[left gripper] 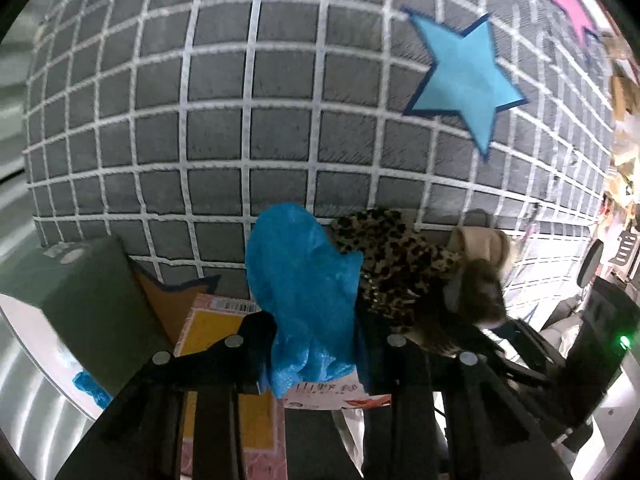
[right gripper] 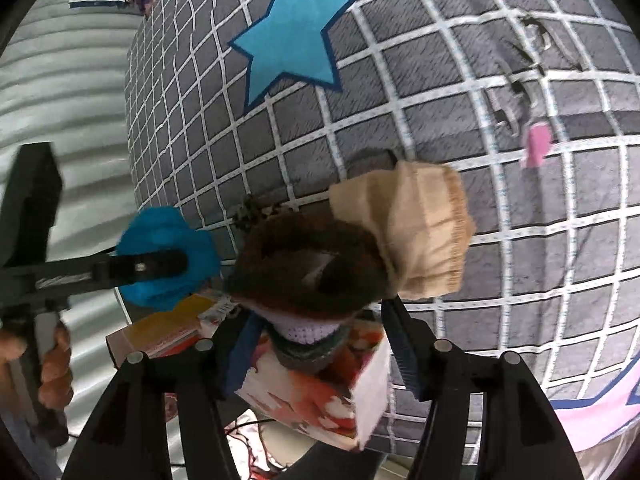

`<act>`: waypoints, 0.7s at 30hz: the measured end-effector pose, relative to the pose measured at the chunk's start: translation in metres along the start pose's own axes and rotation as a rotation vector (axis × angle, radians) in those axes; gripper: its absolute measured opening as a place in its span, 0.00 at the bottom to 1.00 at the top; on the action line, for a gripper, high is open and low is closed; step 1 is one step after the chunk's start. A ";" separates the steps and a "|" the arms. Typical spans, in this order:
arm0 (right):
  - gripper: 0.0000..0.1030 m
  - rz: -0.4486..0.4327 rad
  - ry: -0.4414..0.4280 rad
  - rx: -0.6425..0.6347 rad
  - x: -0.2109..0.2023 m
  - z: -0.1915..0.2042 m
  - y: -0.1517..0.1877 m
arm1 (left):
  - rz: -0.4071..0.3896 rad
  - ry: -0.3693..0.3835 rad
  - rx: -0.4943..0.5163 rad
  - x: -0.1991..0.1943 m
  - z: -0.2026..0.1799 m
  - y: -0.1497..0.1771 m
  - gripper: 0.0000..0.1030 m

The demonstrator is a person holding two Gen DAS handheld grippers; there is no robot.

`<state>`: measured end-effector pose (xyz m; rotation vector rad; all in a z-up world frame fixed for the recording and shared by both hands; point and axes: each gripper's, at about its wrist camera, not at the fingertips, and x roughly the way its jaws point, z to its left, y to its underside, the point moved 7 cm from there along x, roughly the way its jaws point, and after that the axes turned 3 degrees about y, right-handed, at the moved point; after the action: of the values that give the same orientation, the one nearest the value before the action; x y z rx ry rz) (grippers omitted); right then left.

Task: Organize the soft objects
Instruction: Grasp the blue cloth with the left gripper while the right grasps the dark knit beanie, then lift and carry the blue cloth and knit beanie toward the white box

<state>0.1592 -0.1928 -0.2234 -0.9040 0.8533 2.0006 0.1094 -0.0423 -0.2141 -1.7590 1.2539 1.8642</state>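
Note:
My left gripper [left gripper: 316, 324] is shut on a blue fuzzy cloth [left gripper: 300, 280], held above the bed; it also shows in the right wrist view [right gripper: 168, 256], clamped by the left gripper's fingers [right gripper: 144, 266]. My right gripper [right gripper: 316, 320] is shut on a bundle of soft items: a dark brown furry piece [right gripper: 304, 264] and a beige sock [right gripper: 420, 228], with lilac and grey knit [right gripper: 308, 332] below. In the left wrist view the bundle sits right of the blue cloth, with a leopard-print piece [left gripper: 396, 260] and the beige sock [left gripper: 476, 244].
A grey bedspread with a white grid [left gripper: 240, 120] and a blue star [left gripper: 464, 80] fills the background, also in the right wrist view [right gripper: 520, 240]. A pink and yellow box [left gripper: 224, 340] and an orange-patterned box [right gripper: 320, 400] lie below. A green block [left gripper: 80, 288] stands left.

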 end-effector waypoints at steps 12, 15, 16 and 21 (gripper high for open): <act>0.34 -0.083 -0.003 -0.025 -0.032 0.001 0.003 | -0.298 -0.086 0.150 -0.067 -0.034 0.030 0.34; 0.34 -0.136 0.060 -0.078 -0.050 0.003 0.004 | -0.359 -0.096 0.178 -0.077 -0.049 0.050 0.34; 0.34 -0.156 0.086 -0.101 -0.055 0.006 0.005 | -0.373 -0.099 0.187 -0.077 -0.044 0.051 0.34; 0.34 -0.201 0.125 -0.139 -0.075 0.011 0.011 | -0.424 -0.098 0.223 -0.082 -0.041 0.058 0.34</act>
<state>0.1812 -0.2169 -0.1538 -1.1570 0.6681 1.8609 0.1127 -0.0779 -0.1116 -1.6369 0.9215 1.4898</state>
